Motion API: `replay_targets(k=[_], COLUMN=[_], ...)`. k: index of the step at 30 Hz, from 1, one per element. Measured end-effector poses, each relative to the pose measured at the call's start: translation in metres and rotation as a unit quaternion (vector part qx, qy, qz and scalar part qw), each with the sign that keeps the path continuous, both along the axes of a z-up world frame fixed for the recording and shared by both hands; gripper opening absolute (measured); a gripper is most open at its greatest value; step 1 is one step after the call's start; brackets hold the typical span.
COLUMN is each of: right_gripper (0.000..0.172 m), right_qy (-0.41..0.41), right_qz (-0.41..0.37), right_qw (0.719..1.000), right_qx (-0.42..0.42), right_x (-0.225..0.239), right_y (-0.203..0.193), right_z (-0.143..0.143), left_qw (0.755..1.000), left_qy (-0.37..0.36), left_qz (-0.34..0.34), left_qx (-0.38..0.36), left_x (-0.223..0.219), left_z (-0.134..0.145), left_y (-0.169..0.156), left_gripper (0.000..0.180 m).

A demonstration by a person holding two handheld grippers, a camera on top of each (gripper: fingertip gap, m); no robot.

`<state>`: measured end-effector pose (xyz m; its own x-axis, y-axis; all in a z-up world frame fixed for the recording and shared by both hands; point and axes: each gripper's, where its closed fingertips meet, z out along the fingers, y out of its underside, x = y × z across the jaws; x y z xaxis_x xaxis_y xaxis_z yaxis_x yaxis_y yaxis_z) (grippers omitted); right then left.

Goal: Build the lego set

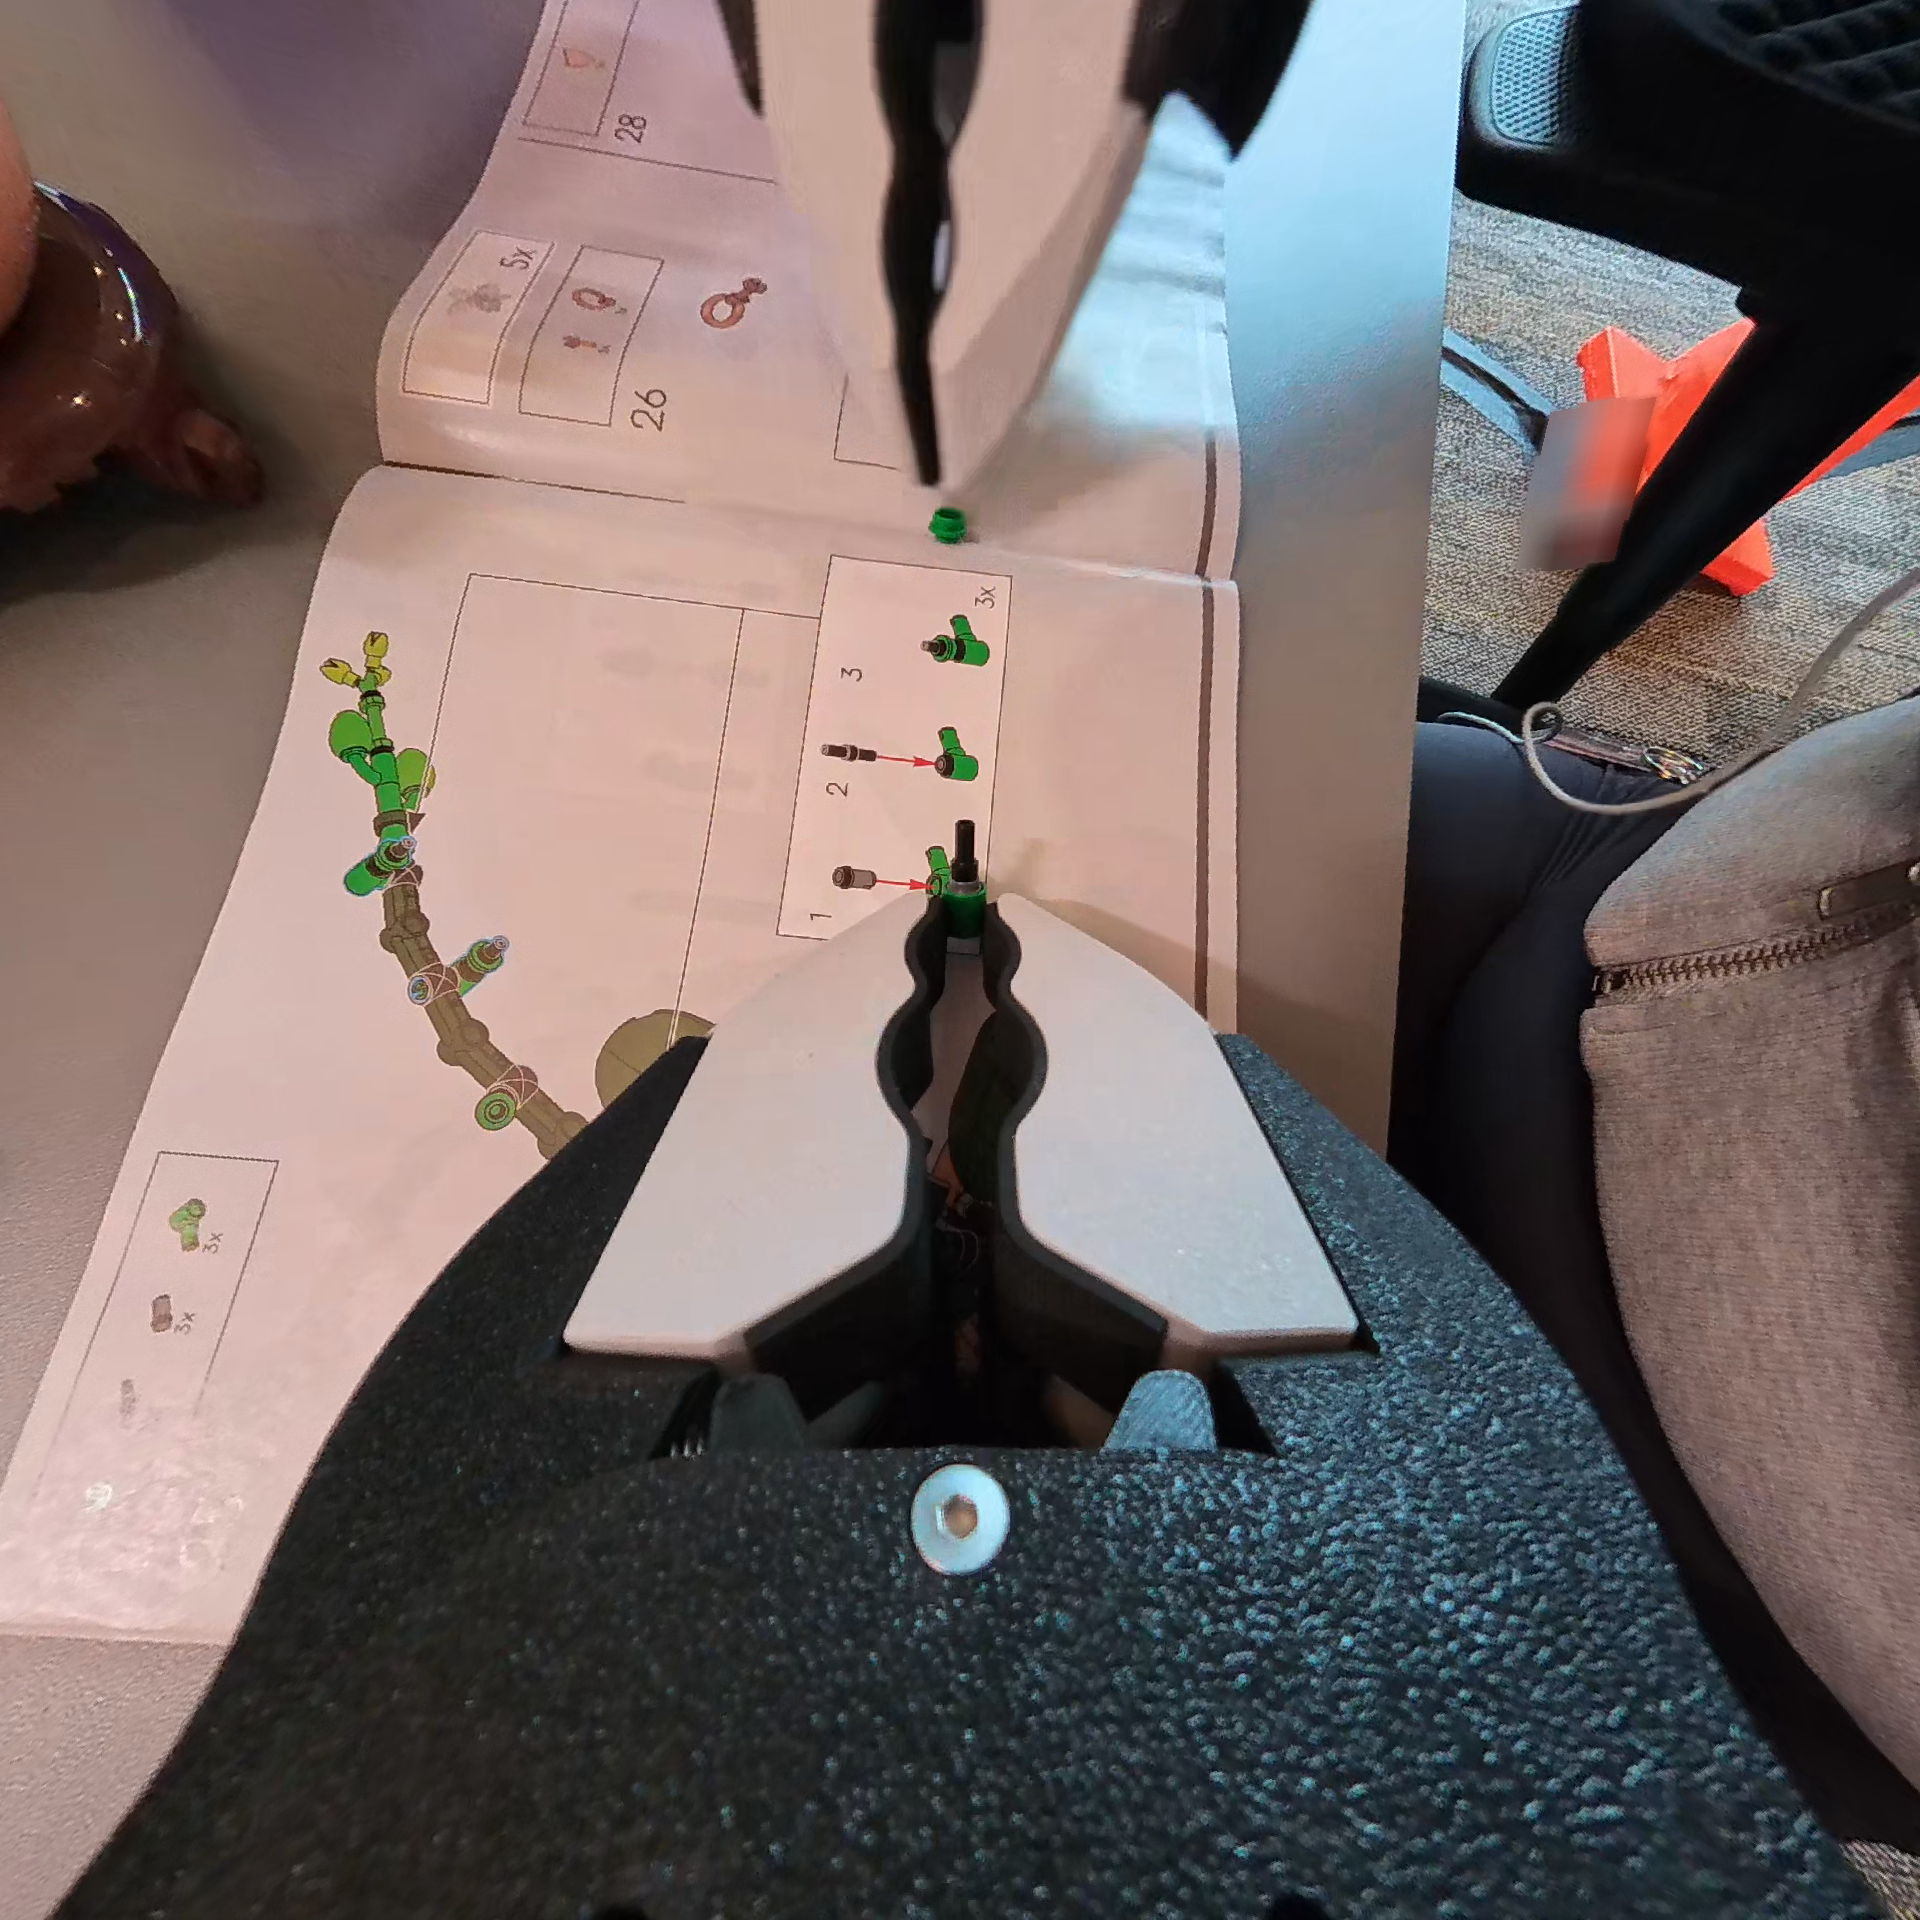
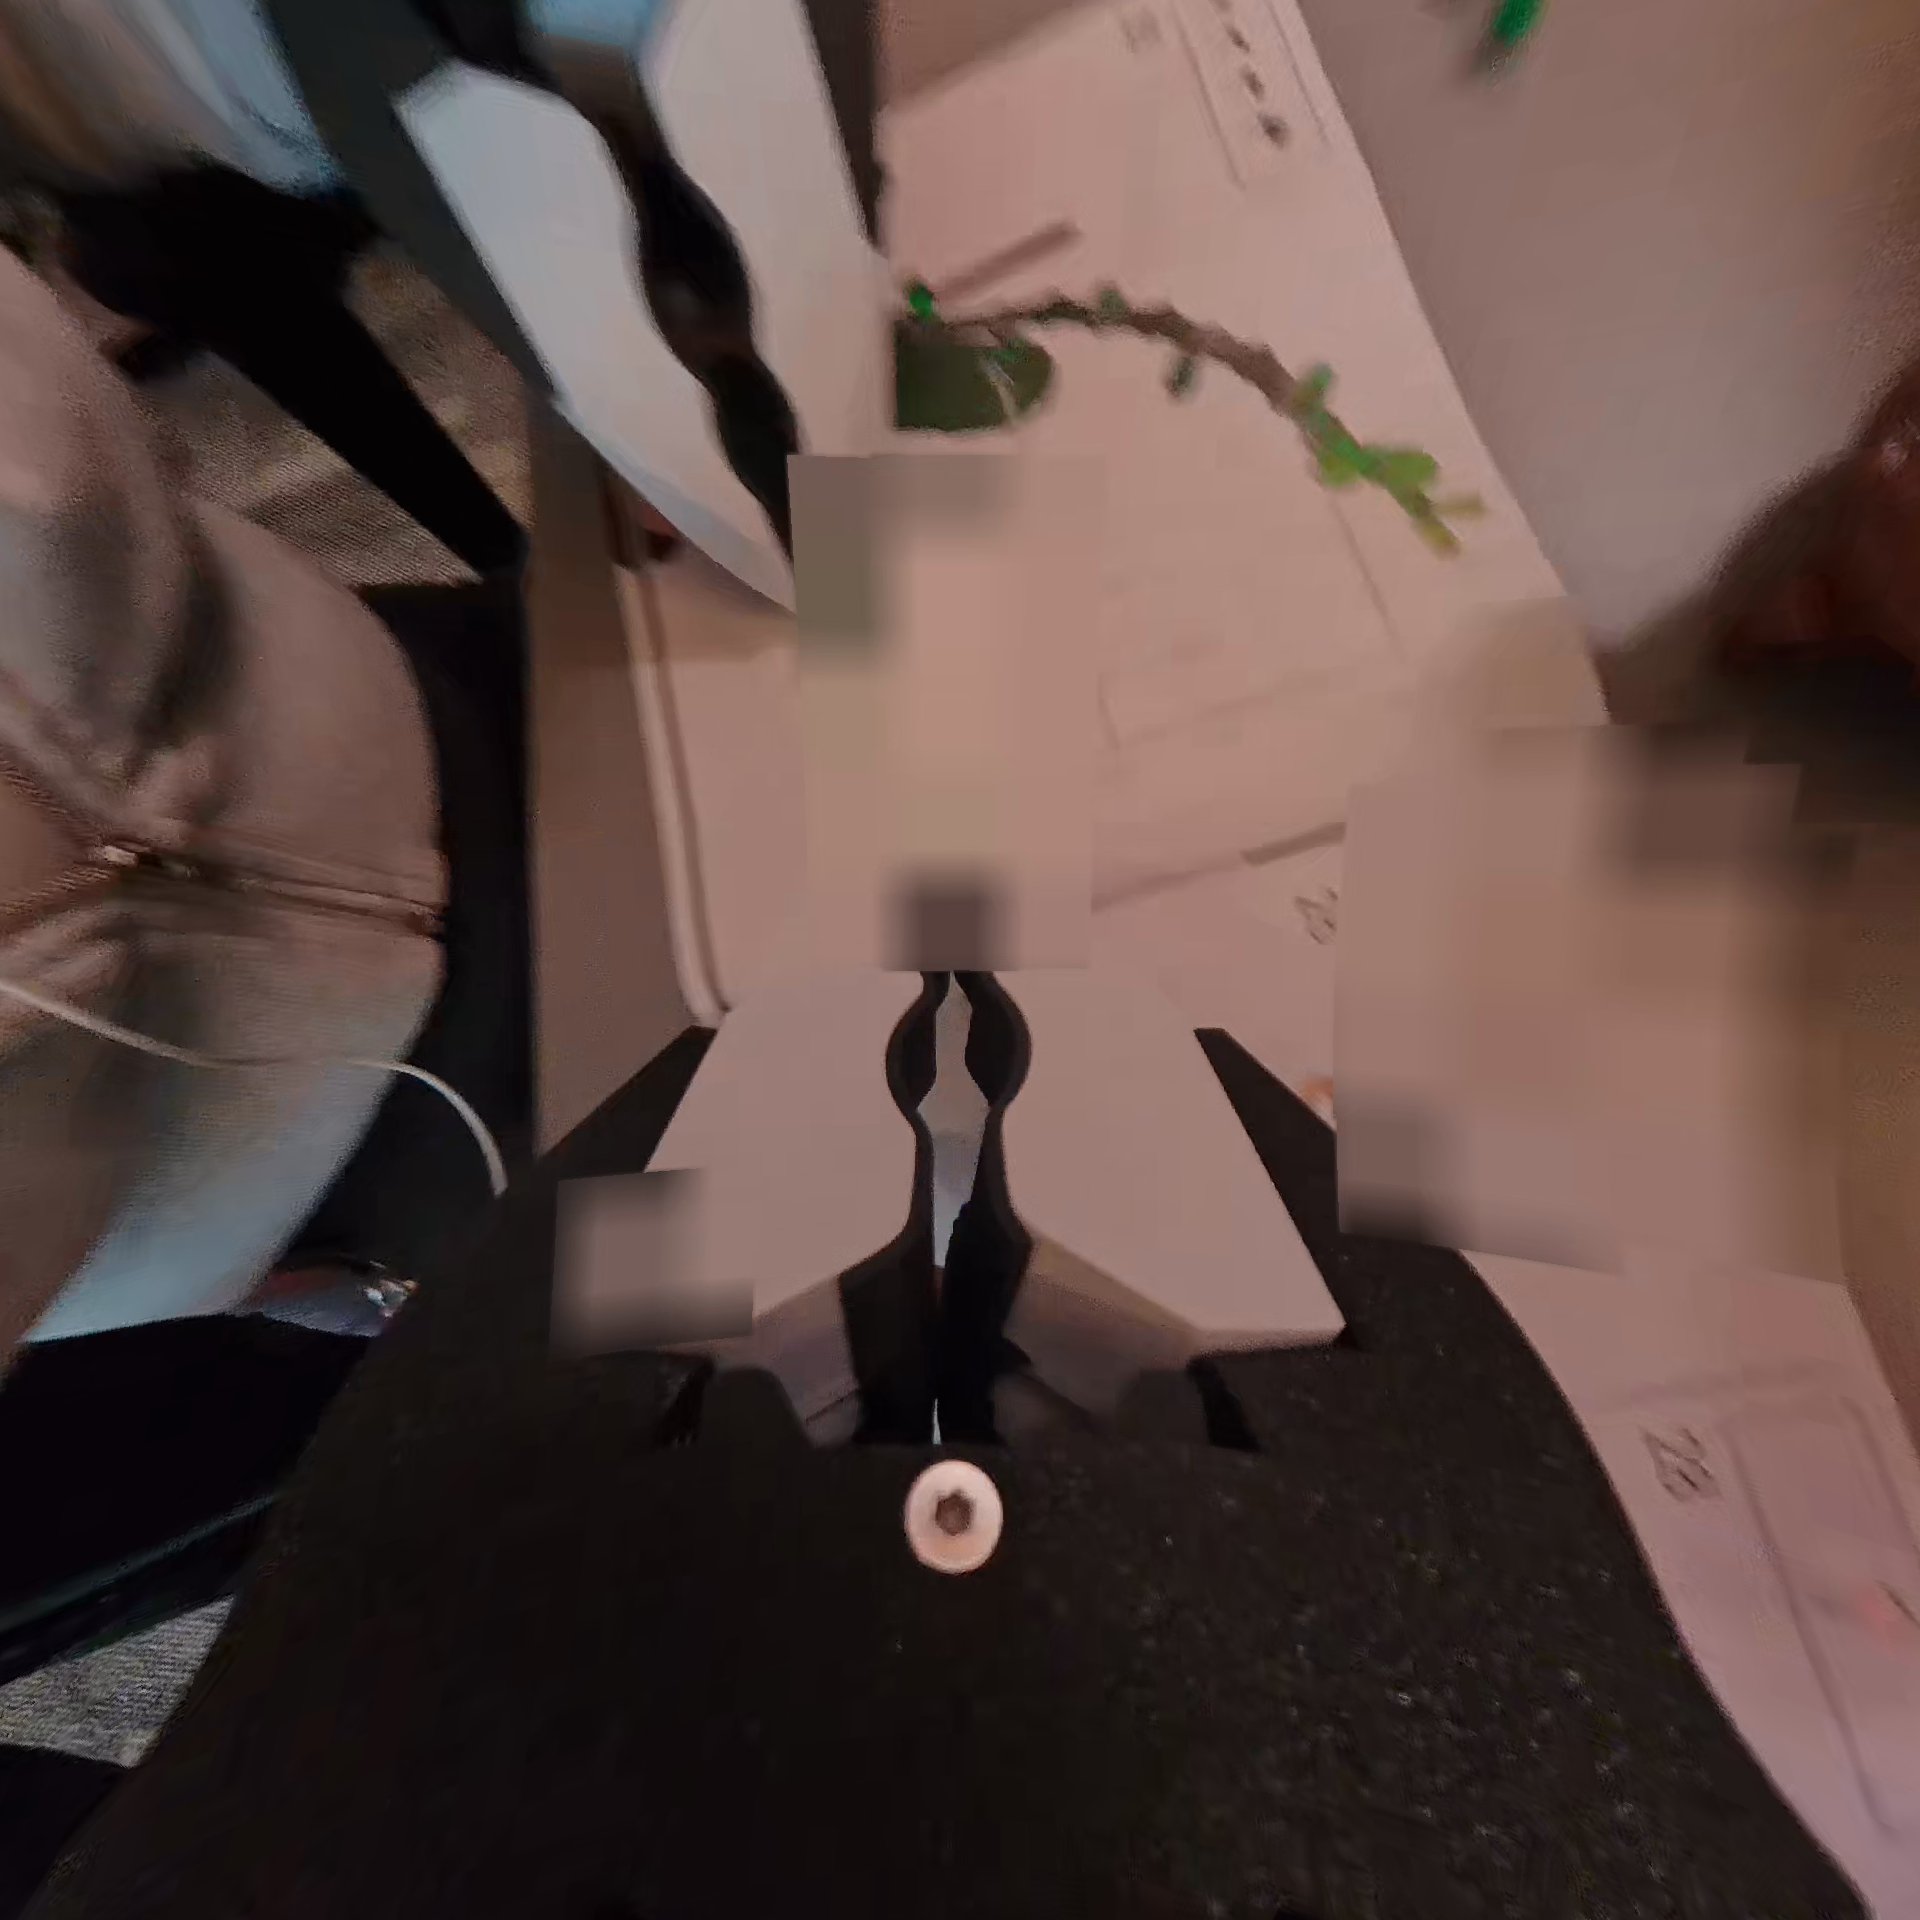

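My left gripper [image 1: 962, 920] is shut on a small green connector [image 1: 963, 914], held at its fingertips. A black pin [image 1: 965, 844] sticks out of the connector's front. It hovers just above an open instruction booklet [image 1: 623, 727]. My right gripper [image 1: 925, 473] comes down from the top of the left wrist view, blurred, with its fingers together. Its tips sit just above a second small green piece [image 1: 948, 525] that lies on the booklet's fold. In the right wrist view the right gripper's [image 2: 951, 979] tips are partly covered by a mosaic patch. The left gripper [image 2: 727, 343] shows blurred at the upper left there.
A purple-brown glass object [image 1: 73, 343] stands at the far left of the table. The table's edge [image 1: 1340, 416] runs down the right side. Beyond it are a person's grey jacket [image 1: 1745, 1143], dark trousers, an orange object [image 1: 1662, 384] on the carpet and a black chair. Tip to tip, the grippers are about 9 cm apart.
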<state>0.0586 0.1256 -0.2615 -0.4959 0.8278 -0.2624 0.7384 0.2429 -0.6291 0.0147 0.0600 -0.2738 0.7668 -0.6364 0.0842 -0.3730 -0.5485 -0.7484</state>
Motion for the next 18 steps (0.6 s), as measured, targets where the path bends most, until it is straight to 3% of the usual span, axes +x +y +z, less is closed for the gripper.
replay_targets(k=[5, 8, 13, 18], right_gripper=[0.006, 0.006, 0.013, 0.006], right_qy=[0.027, 0.052, 0.048, 0.022], right_qz=[-0.024, 0.001, -0.007, 0.012], right_qw=[0.999, 0.996, 0.987, 0.989], right_qx=[0.035, 0.066, 0.154, 0.143], right_x=[-0.001, 0.005, 0.007, 0.007], right_y=[0.021, 0.01, 0.003, 0.0], right_z=[0.001, 0.009, -0.007, -0.014], left_qw=[1.0, 1.0, 1.0, 1.0], left_qy=[-0.001, -0.002, -0.001, 0.001], left_qz=[0.0, 0.0, 0.0, 0.0], left_qx=[-0.001, -0.001, -0.001, 0.001], left_x=[0.0, 0.0, 0.0, -0.001], left_z=[0.0, 0.0, 0.0, 0.0], left_y=[0.0, 0.0, 0.0, 0.0], left_gripper=[0.006, 0.006, 0.006, 0.006])
